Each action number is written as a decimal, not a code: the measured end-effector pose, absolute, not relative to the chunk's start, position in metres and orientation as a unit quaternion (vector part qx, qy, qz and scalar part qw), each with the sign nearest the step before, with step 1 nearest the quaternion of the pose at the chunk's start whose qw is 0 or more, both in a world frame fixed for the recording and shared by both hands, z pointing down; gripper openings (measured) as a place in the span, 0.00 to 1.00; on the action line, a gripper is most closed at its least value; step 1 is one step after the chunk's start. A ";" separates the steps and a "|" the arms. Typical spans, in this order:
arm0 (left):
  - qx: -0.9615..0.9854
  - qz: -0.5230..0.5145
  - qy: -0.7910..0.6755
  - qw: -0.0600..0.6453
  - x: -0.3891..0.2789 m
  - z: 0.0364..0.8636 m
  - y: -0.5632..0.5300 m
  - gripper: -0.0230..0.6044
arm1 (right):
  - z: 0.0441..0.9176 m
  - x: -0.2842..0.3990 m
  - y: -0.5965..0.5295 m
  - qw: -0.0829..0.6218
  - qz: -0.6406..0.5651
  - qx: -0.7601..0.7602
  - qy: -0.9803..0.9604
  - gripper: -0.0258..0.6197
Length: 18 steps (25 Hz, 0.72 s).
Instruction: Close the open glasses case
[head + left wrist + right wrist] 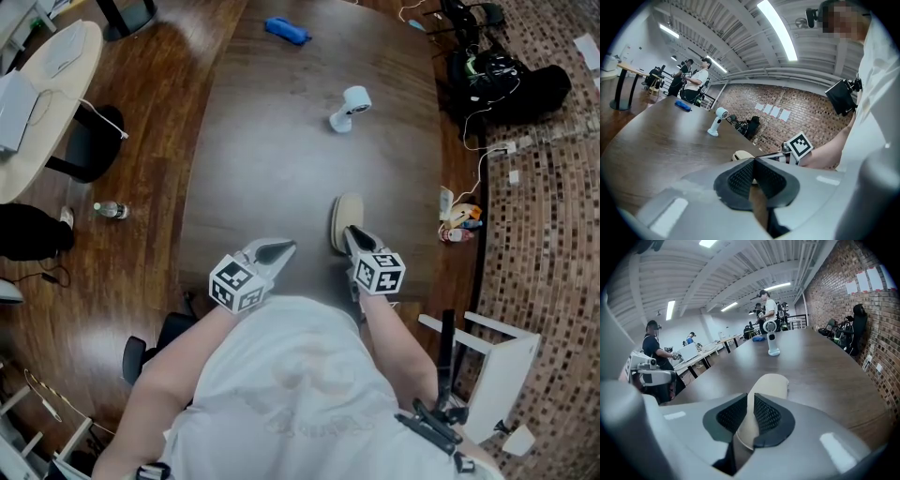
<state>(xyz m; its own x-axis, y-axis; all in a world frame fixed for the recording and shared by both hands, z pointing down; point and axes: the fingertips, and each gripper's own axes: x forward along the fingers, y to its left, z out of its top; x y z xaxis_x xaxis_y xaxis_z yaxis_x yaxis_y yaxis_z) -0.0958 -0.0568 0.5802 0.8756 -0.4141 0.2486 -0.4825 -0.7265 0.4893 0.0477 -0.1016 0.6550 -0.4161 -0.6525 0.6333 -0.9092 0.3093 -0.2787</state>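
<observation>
Seemingly mid-task: right hand-held gripper (750,401) clamps beige glasses case (772,383) on tabletop (820,366); lid fully shut? Cannot tell. Left hand-held gripper (753,161) closed, empty.

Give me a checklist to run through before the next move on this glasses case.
1. Right gripper has the glasses case: ok. Both pads press on the beige case.
2. Left gripper free: ok. Its jaws are together with nothing between them, apart from the case.
3. Case supported: ok. Its far end looks to rest on the table.
4. Lid fully shut: cannot tell. No view shows a seam or hinge.
5. Room around the case: ok. The white handheld device and the blue object lie far up the table.
</observation>
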 end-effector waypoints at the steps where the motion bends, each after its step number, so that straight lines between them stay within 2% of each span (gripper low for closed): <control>1: 0.927 0.061 -0.242 0.280 -0.097 0.580 -0.057 0.04 | 0.656 0.048 -0.102 0.209 0.311 0.498 -0.782 0.11; 6: 0.926 0.062 -0.244 0.282 -0.100 0.578 -0.057 0.04 | 0.660 0.046 -0.105 0.219 0.314 0.497 -0.779 0.05; 13: 0.927 0.063 -0.239 0.283 -0.098 0.582 -0.057 0.04 | 0.666 0.044 -0.103 0.276 0.303 0.479 -0.777 0.05; 18: 0.929 0.061 -0.230 0.283 -0.091 0.583 -0.055 0.04 | 0.668 0.042 -0.101 0.287 0.300 0.475 -0.776 0.05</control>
<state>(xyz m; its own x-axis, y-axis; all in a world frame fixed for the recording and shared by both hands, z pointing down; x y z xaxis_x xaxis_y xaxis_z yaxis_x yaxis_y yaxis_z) -0.0912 -0.0554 0.5827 0.8871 -0.3925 0.2428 -0.4612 -0.7339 0.4986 0.0416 -0.1014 0.6676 -0.3839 -0.5650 0.7303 -0.9095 0.3680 -0.1933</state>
